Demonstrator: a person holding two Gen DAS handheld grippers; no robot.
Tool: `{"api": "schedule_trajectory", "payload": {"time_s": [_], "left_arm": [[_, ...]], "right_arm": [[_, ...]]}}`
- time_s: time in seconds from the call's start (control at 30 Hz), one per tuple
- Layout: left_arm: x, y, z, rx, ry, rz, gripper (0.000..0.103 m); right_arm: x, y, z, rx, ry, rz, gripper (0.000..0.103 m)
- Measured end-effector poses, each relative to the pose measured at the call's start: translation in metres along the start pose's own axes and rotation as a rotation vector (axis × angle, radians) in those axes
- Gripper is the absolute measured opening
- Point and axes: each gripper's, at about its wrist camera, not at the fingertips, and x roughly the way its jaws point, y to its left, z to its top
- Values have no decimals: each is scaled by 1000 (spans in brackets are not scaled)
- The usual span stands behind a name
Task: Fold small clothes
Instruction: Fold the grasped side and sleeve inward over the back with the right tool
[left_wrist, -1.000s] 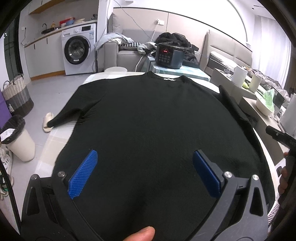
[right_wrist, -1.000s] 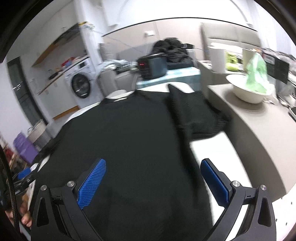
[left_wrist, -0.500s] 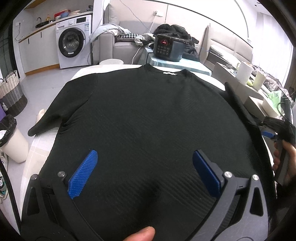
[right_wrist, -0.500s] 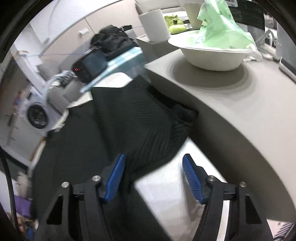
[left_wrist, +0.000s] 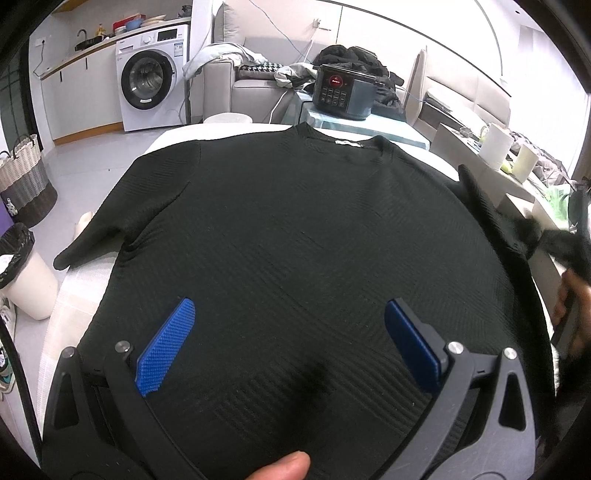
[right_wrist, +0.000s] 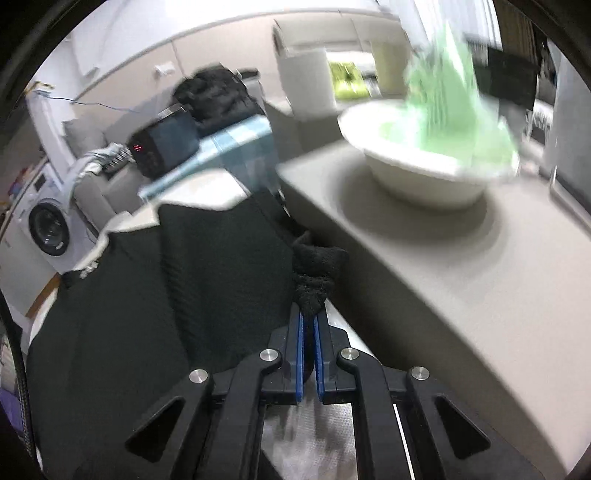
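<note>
- The black sweater (left_wrist: 295, 240) lies spread flat on the white table (left_wrist: 74, 295), straight ahead of and beneath the left gripper (left_wrist: 291, 343); its collar is at the far end
- The left gripper's blue pads (left_wrist: 166, 350) stand wide apart above the hem; nothing between them
- The right gripper (right_wrist: 308, 325) is clamped on the sleeve end (right_wrist: 316, 273); a grey counter (right_wrist: 443, 277) with a white bowl (right_wrist: 424, 177) lies to its right

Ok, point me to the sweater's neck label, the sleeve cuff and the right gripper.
neck label (left_wrist: 348, 143), left wrist view, white strip's middle.
sleeve cuff (right_wrist: 314, 275), right wrist view, bunched end.
right gripper (right_wrist: 308, 317), right wrist view, between fingertips.
</note>
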Motion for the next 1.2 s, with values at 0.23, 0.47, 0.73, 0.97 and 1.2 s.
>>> {"api": "schedule_trajectory", "payload": {"time_s": [0.23, 0.47, 0.73, 0.97, 1.2], "left_arm": [[-5, 1, 1, 3, -29, 14, 102], [-10, 2, -3, -6, -30, 28, 102], [-7, -2, -9, 2, -19, 6, 102], [0, -5, -9, 0, 0, 4, 102], [1, -5, -8, 0, -1, 23, 102]], "right_arm": [[-53, 63, 23, -186, -115, 502, 5], [-45, 145, -39, -559, 217, 728, 53], [-28, 91, -29, -400, 164, 484, 62], [31, 74, -15, -255, 253, 330, 61], [73, 89, -5, -254, 338, 397, 12]]}}
